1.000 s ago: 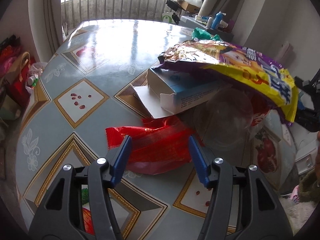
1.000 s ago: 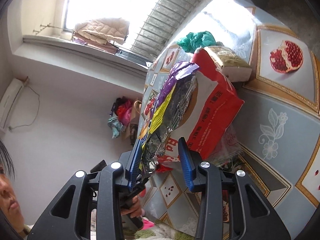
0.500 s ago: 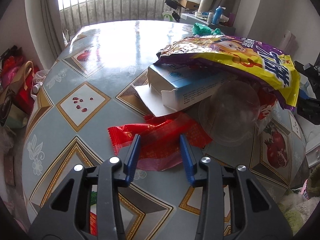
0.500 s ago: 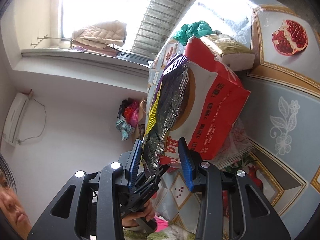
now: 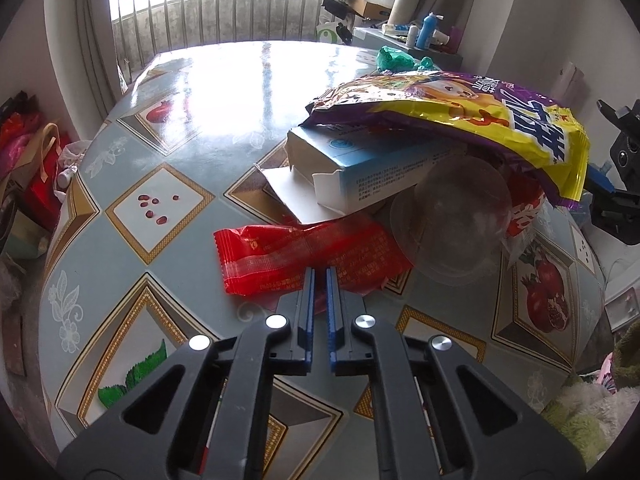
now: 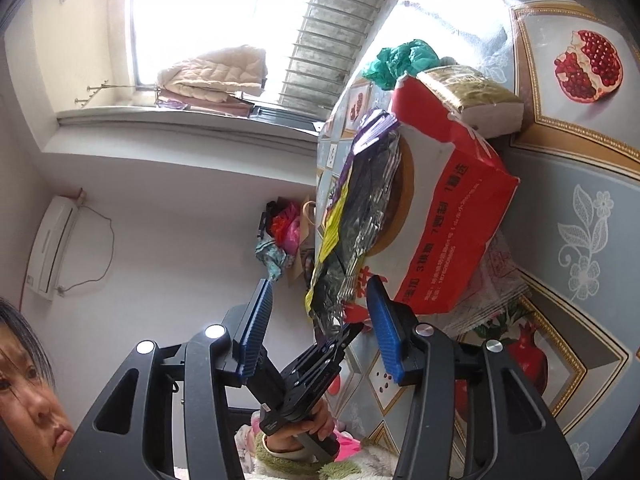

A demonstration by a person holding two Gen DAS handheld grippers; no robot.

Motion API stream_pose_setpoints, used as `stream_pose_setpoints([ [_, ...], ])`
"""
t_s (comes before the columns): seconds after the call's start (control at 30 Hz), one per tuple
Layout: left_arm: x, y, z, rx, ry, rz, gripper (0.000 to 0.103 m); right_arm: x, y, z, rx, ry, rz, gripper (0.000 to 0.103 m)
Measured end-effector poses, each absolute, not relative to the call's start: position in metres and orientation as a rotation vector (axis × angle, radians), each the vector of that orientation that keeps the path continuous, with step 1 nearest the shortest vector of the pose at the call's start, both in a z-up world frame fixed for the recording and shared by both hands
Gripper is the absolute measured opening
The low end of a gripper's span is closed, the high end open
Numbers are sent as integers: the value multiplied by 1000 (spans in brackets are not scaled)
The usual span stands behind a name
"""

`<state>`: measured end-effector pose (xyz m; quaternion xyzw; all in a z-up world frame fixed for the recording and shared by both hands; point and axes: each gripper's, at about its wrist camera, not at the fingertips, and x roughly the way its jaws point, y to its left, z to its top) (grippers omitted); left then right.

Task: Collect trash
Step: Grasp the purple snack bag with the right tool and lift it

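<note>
Table (image 5: 132,216) carried a trash pile at its right side. Wrapper (image 5: 304,256) lay nearest, flat on the table, left of the cup (image 5: 452,220). Carton (image 5: 372,176) sat behind the wrapper, open end facing left, flap on the table. Snack bag (image 5: 460,120) lay on top of carton and cup. Crumpled bag (image 5: 396,58) sat behind the pile; bottles (image 5: 424,34) farther back, off the table.
</note>
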<state>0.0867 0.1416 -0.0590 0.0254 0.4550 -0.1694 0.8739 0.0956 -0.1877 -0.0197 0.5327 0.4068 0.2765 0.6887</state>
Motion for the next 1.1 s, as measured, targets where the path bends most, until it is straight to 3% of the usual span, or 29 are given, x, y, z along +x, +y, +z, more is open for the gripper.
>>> stream_pose_setpoints([
  [0.8,89,144,-60,40,942,-363,0,108,-190,-33,1247,959,532,54],
  [0.83,89,144,-60,40,942,-363,0,107,-191,-34,1254,963,530,55],
  [0.9,89,144,-60,40,942,-363,0,108,-191,-35,1281,976,529,69],
  [0.93,89,144,-60,40,942,-363,0,109,-191,-35,1295,981,525,71],
  [1.1,89,143,-60,40,942,-364,0,114,-186,-30,1319,986,541,72],
])
